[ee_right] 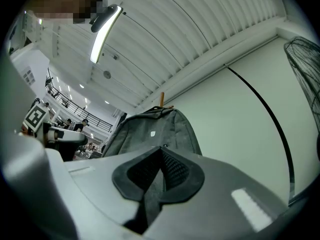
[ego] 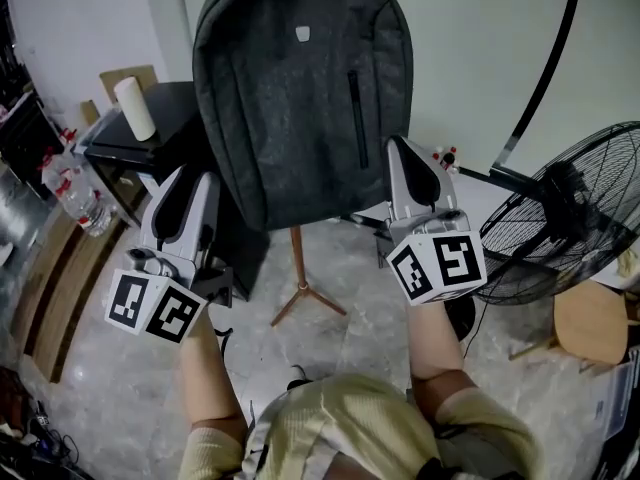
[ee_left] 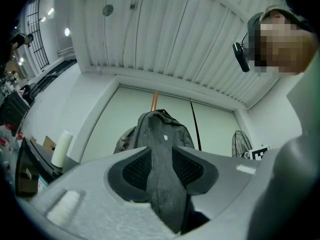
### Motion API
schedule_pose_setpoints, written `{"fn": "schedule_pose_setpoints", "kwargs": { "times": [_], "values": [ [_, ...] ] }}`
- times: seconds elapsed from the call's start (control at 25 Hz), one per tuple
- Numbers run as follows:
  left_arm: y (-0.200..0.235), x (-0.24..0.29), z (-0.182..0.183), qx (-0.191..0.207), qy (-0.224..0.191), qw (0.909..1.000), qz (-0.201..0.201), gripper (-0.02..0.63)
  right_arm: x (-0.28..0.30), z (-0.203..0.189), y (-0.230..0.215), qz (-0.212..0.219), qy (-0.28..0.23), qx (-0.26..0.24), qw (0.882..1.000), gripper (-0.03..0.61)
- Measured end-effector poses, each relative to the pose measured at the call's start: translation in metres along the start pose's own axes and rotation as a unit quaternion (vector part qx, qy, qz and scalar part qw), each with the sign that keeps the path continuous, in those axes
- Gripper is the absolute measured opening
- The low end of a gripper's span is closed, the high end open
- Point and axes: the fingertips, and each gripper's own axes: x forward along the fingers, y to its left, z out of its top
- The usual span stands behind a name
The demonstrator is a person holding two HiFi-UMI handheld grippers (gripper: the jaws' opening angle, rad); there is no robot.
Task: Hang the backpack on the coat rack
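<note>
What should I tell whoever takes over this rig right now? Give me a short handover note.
Left gripper: shut on a fold of the backpack, near its lower left edge.
Right gripper: shut on what looks like a thin pinch of fabric at its lower right edge.
Backpack: up against the coat rack, top at the pole's tip; whether its loop is hooked can't be seen.
Done: backpack raised to the rack.
Left: check that it hangs by itself, then open both grippers and draw back.
</note>
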Motion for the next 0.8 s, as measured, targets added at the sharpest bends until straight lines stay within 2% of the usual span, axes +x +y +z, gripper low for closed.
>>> {"fn": "schedule_pose_setpoints", "kwargs": {
  "times": [0.12,0.2,0.28,0.52,0.6,0.8],
  "values": [
    [0.003,-0.002,-0.006,-0.014,0.005,0.9999,0.001,0.121,-0.002,-0.006,0.003,0.0,0.007,0.003,1.0,0.003],
    [0.004,-0.004,-0.012,-0.015,0.015,0.9998,0.007,0.121,-0.003,-0.009,0.004,-0.002,0.011,0.002,1.0,0.003],
    [0.003,-0.005,-0.017,-0.013,0.022,0.9996,0.015,0.091,-0.006,-0.011,0.004,-0.004,0.014,0.005,1.0,0.003],
    [0.003,-0.006,-0.026,-0.019,0.033,0.999,0.024,0.087,-0.01,-0.017,0.002,-0.01,0.018,0.015,1.0,0.003],
    [0.004,-0.005,-0.03,-0.018,0.041,0.9985,0.033,0.031,-0.01,-0.02,0.0,-0.009,0.021,0.016,1.0,0.003],
    [0.003,-0.006,-0.031,-0.02,0.041,0.9984,0.033,0.017,-0.012,-0.017,-0.002,-0.011,0.019,0.015,1.0,0.003]
  ]
}}
